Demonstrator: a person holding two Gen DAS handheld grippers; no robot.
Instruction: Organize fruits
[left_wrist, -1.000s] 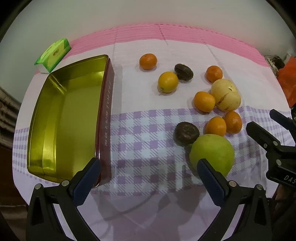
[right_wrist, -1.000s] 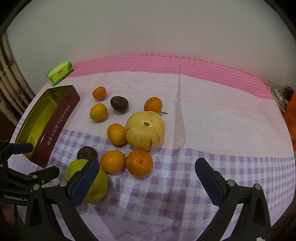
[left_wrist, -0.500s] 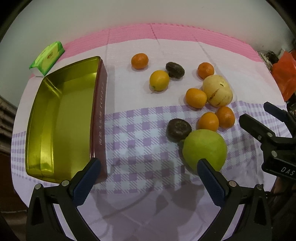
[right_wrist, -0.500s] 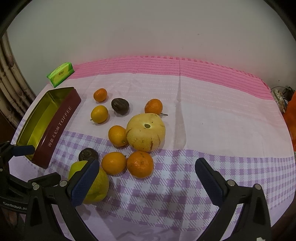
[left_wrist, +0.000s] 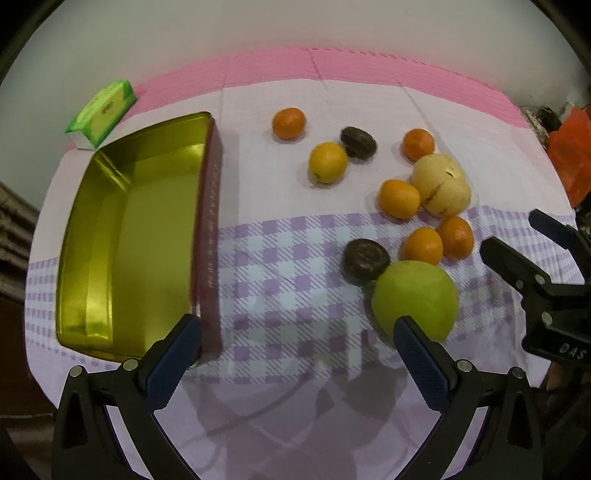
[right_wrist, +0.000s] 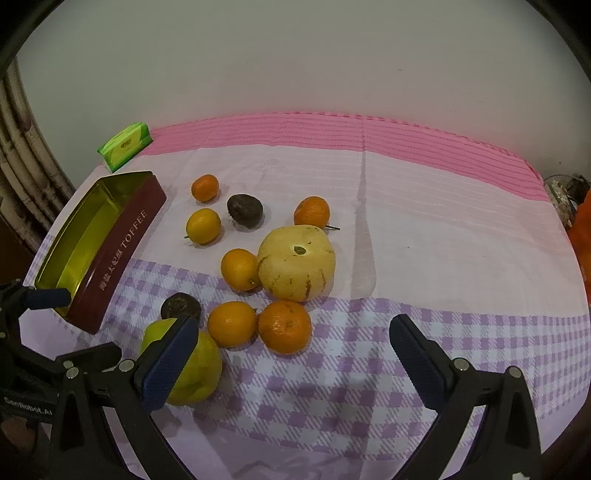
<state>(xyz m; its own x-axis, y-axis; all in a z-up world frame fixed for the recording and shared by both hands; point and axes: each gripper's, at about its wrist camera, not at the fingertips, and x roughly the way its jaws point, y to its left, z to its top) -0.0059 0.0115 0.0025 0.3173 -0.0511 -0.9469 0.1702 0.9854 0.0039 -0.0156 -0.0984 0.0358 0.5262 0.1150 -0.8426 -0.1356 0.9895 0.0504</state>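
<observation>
I see both sets of jaws spread wide and empty, left gripper (left_wrist: 295, 343) low by the green fruit (left_wrist: 415, 297), right gripper (right_wrist: 291, 347) over checked cloth, oranges and melon (right_wrist: 297, 262) loose mid-desk, gold tin (left_wrist: 125, 236) empty at left

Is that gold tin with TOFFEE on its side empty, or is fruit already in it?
Empty. The tin shows only its bare gold floor; every fruit lies outside on the tablecloth.

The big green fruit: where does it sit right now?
The big green fruit lies on the checked cloth near the table's front edge, against a dark fruit, partly behind the left gripper's finger.
</observation>
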